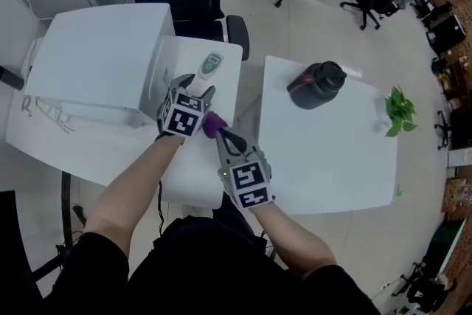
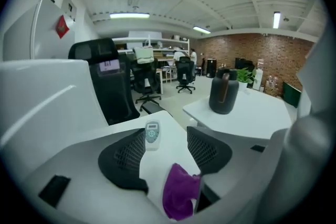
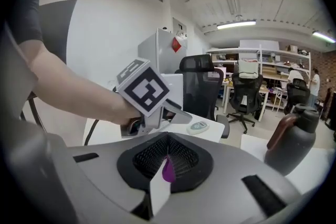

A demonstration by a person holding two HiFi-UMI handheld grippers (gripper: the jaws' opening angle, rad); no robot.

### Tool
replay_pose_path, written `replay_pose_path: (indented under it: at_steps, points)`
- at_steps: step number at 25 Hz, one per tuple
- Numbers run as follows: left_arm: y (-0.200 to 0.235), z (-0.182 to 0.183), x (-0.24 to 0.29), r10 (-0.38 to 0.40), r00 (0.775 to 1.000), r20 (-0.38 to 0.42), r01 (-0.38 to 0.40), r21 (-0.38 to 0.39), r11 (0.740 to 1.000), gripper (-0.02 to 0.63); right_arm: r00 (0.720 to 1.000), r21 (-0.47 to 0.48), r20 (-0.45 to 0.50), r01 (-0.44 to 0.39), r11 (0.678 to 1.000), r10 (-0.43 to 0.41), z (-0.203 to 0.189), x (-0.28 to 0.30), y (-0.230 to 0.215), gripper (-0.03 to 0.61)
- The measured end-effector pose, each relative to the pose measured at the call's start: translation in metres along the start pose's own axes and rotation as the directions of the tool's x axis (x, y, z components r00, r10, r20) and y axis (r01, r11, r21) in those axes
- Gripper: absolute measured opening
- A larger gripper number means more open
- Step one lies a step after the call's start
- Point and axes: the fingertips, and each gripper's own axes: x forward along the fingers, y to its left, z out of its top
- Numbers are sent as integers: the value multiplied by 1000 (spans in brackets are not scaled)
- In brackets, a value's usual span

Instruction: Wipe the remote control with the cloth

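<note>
In the head view, the remote control [image 1: 211, 64] is seen lying flat on the white bench [image 1: 193, 181], close to its far edge. The left tongs [image 1: 193, 90] are held just on the near side of the remote control, with the jaws spread and nothing gripped. The purple cloth [image 1: 212, 125] is found a little further to the near side of the remote control, pinched in the closed right tongs [image 1: 223, 135]. A white box [image 1: 103, 59] is set to the left of the remote control. A black jug [image 1: 317, 85] and a small green plant [image 1: 398, 113] are seen well to its right on a second bench [image 1: 332, 158].

In the left gripper view, the remote control [image 2: 152, 134] is framed just beyond the parted jaws. The cloth [image 2: 180, 198] is seen nearer the camera than the remote control, low in the gap and pressed by neither pad.

In the right gripper view, the jaws are shut on a fold of the cloth [image 3: 168, 170]. The remote control [image 3: 199, 126] is seen beyond them on the bench.
</note>
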Motion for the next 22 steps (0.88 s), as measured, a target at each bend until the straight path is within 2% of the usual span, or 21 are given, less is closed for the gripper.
replay_pose_path:
  at_steps: [3, 8, 14, 19, 22]
  points:
    - [19, -3, 45, 17, 998, -54, -19, -29, 999, 283, 998, 16, -37, -51, 999, 52, -16, 22, -11, 18]
    - [38, -22, 113, 1, 988, -157, -9, -55, 998, 330, 993, 43, -64, -101, 994, 104, -33, 46, -24, 18]
    - [59, -54, 151, 16, 967, -254, -43, -100, 994, 330, 990, 75, -80, -113, 991, 119, -48, 57, -35, 18]
    - [68, -55, 155, 47, 966, -254, -78, -112, 991, 327, 990, 89, -86, -107, 990, 115, -54, 57, -41, 18]
    - [66, -52, 156, 38, 969, -244, -67, -114, 991, 272, 990, 93, -84, -103, 990, 111, -54, 55, -43, 18]
